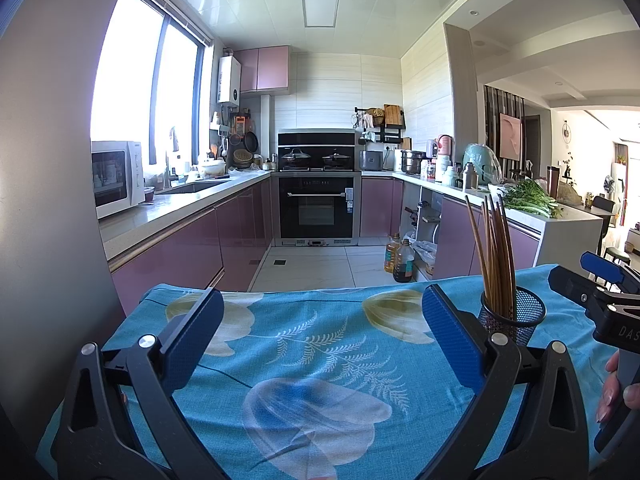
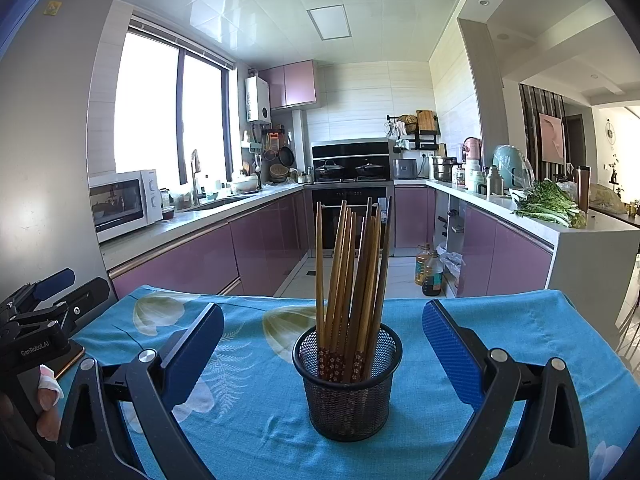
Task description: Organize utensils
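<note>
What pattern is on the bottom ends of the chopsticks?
Small pale flowers on dark red, seen through the mesh cup on the chopsticks, best in the right wrist view.

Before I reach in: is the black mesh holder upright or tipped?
Upright. The mesh holder stands flat on the tablecloth, with chopsticks pointing upward.

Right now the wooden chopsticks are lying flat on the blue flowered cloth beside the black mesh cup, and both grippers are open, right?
Not quite. The wooden chopsticks stand upright inside the black mesh cup, not flat beside it, as the right wrist view shows. The rest holds: the cup sits on the blue flowered cloth, and the left gripper and right gripper are both open.
</note>
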The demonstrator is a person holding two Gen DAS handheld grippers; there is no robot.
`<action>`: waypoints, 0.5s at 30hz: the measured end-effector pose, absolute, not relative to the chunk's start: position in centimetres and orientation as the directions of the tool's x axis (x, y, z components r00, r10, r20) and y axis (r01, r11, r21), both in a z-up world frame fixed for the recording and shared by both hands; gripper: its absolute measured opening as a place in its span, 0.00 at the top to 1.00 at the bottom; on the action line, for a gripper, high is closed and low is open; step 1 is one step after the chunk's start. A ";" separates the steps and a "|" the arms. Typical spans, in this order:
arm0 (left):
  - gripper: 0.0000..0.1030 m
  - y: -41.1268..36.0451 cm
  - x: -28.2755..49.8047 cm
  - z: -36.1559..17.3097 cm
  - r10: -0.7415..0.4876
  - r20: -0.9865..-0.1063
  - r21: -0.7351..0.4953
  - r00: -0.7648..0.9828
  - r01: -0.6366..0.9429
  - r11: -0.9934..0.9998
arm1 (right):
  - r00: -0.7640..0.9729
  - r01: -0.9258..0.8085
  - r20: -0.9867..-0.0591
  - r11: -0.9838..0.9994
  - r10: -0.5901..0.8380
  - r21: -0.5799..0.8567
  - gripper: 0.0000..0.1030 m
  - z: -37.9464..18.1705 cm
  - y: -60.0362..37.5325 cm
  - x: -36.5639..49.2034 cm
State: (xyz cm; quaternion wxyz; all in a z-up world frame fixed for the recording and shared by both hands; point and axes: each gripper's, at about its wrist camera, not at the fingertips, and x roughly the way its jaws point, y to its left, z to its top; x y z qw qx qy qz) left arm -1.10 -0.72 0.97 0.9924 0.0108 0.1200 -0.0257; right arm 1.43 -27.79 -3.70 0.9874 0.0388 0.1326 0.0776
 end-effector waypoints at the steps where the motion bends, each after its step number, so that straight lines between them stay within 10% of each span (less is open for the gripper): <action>1: 0.05 -0.7 -1.1 0.9 -0.049 -0.239 0.015 0.970 0.054 0.998 | 0.952 -0.144 -0.257 0.985 0.165 0.098 0.07 -3.7 -27.8 1.4; 15: 0.05 -0.7 -1.1 1.0 -0.049 -0.239 0.015 0.970 0.054 0.998 | 0.952 -0.143 -0.258 0.985 0.164 0.099 0.07 -3.7 -27.7 1.4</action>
